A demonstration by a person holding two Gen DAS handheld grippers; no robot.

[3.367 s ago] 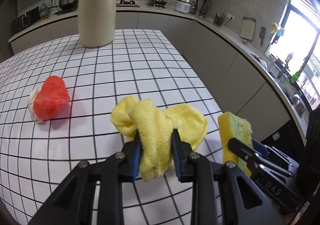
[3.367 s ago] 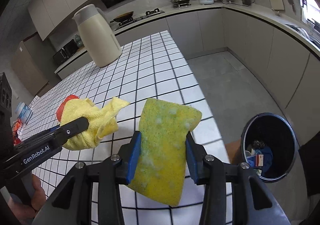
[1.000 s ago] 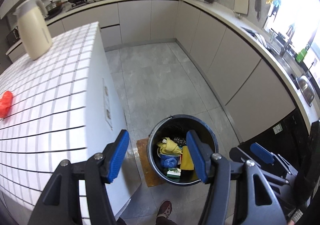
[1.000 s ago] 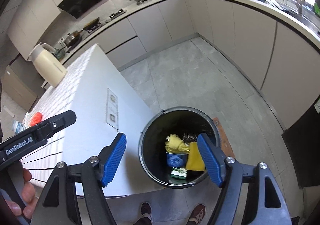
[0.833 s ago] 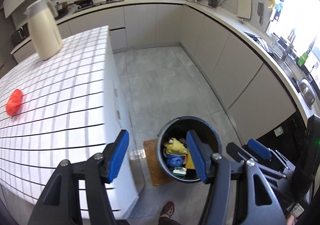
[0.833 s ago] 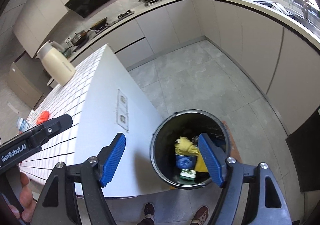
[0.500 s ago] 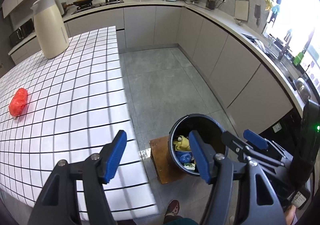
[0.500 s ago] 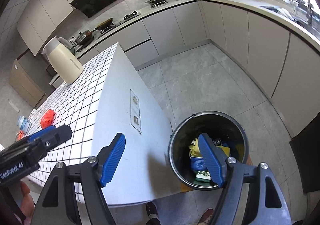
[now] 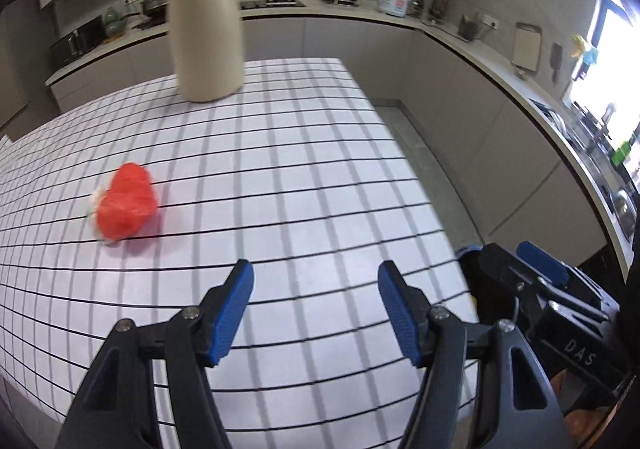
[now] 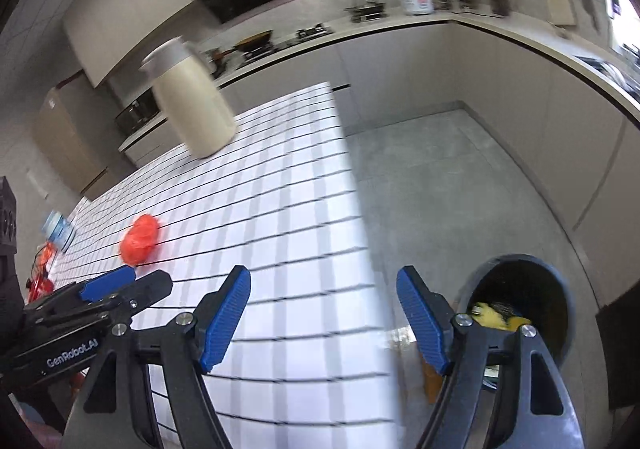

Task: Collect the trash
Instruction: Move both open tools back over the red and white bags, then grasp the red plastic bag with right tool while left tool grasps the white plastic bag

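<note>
A crumpled red plastic bag [image 9: 125, 207] lies on the white tiled counter [image 9: 312, 193], left of centre; it also shows in the right wrist view [image 10: 140, 234]. My left gripper [image 9: 316, 305] is open and empty above the counter's near edge, to the right of and nearer than the bag. My right gripper [image 10: 324, 317] is open and empty over the counter's right edge. The dark trash bin [image 10: 560, 293] stands on the floor at the lower right, with yellow trash [image 10: 490, 315] inside.
A tall cream jug [image 9: 206, 25] stands at the counter's far side. A small blue-and-white container [image 10: 59, 227] and red items [image 10: 40, 269] sit at the counter's far left. Grey cabinets and a worktop run along the back and right walls. Grey floor lies right of the counter.
Both grippers have swung from above the bin back over the counter, still open and empty. The yellow cloth and sponge held 3.4 s ago now lie in the bin.
</note>
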